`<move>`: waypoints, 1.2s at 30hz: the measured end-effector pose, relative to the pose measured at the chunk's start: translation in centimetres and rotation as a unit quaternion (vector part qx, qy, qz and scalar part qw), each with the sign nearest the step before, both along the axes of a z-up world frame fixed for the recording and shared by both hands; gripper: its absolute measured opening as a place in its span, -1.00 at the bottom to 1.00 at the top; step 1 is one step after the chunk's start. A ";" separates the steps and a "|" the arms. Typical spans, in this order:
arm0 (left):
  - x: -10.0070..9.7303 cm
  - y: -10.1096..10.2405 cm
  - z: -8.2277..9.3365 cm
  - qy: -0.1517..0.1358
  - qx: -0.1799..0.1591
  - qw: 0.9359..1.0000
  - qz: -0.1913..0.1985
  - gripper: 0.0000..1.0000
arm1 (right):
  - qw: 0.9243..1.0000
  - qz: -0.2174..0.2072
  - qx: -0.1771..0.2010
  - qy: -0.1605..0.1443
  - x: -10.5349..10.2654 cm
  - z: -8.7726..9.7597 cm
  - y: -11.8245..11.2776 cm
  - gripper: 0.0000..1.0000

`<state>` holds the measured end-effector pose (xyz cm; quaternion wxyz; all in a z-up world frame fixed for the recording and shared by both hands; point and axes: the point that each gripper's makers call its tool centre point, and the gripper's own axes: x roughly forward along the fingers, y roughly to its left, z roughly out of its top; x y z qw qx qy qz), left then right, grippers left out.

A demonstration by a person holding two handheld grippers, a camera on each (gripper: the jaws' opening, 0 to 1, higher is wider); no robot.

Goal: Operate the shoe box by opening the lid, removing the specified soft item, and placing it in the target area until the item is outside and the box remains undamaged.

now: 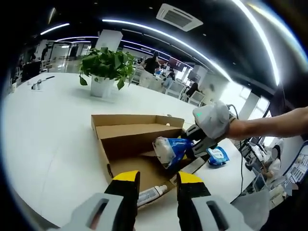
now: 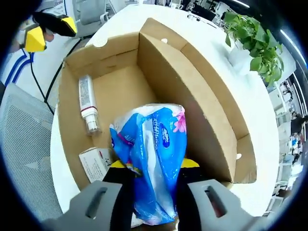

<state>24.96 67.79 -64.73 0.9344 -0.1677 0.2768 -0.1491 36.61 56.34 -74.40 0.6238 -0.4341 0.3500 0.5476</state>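
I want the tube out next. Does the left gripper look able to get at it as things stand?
Probably yes. The left gripper is open just outside the box, whose lid is up, and the tube lies uncovered near it; the right gripper holds the tissue pack aside.

Probably an office: desks point(image 1: 159, 82), ceiling lights point(image 1: 144, 26).

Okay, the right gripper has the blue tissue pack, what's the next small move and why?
Probably lift it straight up and clear of the box. The right gripper is shut on the blue tissue pack, which still hangs over the open cardboard shoe box, above the tube on the floor inside.
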 end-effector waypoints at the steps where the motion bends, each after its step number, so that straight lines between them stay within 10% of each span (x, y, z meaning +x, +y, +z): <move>1: 0.0 0.0 0.0 0.000 0.000 1.000 0.000 -0.39 | 1.000 -0.001 0.002 -0.001 -0.1 0.2 0.0 -0.47; 36: 0.5 -2.1 0.6 -0.004 -0.011 1.000 -0.022 -0.39 | 0.997 0.002 0.059 -0.052 -1.1 6.7 -1.2 -0.46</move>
